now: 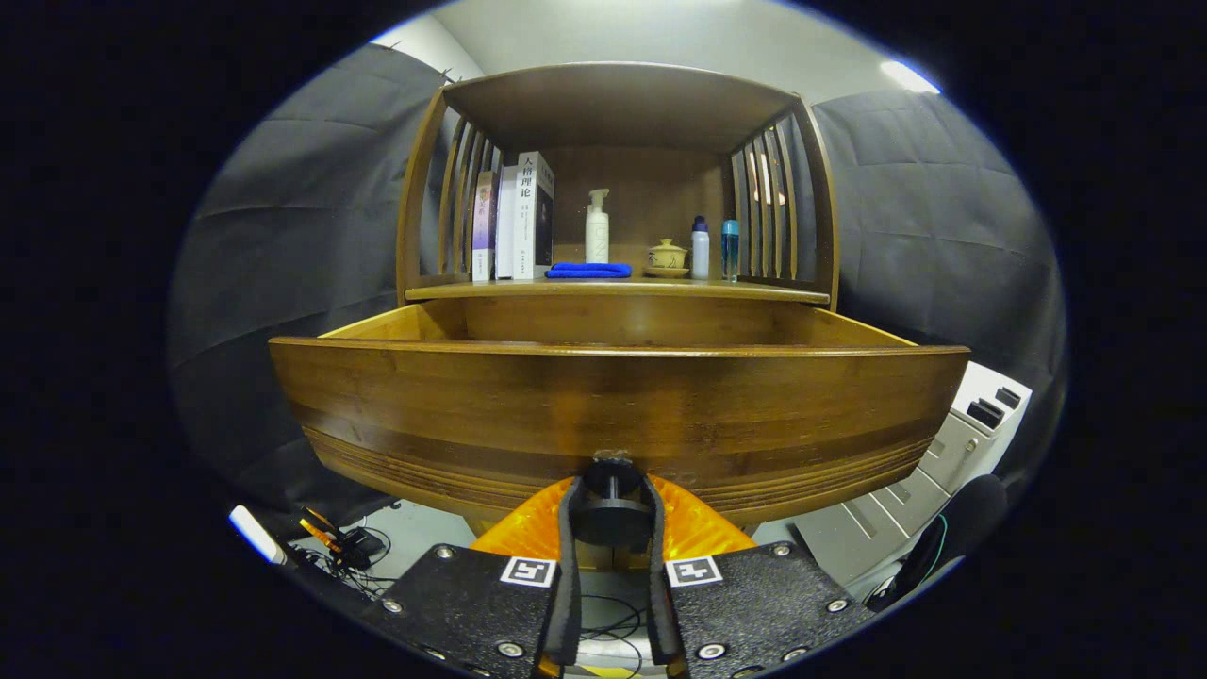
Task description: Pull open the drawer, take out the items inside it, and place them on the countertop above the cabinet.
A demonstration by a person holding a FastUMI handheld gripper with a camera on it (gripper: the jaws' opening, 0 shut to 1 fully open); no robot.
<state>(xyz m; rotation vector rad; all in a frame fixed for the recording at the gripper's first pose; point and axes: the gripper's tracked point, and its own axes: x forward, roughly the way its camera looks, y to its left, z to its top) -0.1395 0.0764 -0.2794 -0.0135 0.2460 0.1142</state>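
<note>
Drawer point(618, 405) pulled well out beneath surface point(618, 290), contents hidden behind its front. Jaws pinched on knob point(611, 505). Could slip off knob, or overpull drawer past its runners.

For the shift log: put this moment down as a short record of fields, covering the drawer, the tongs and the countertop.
drawer: pulled out from the cabinet, front panel facing the camera; contents hidden behind the panel
knob: dark round drawer knob between the fingers
tongs: both fingers closed on the knob
countertop: carries books, a folded blue cloth, a white pump bottle, a small lidded cup and two small bottles
task progress: drawer open, nothing taken out yet
</note>
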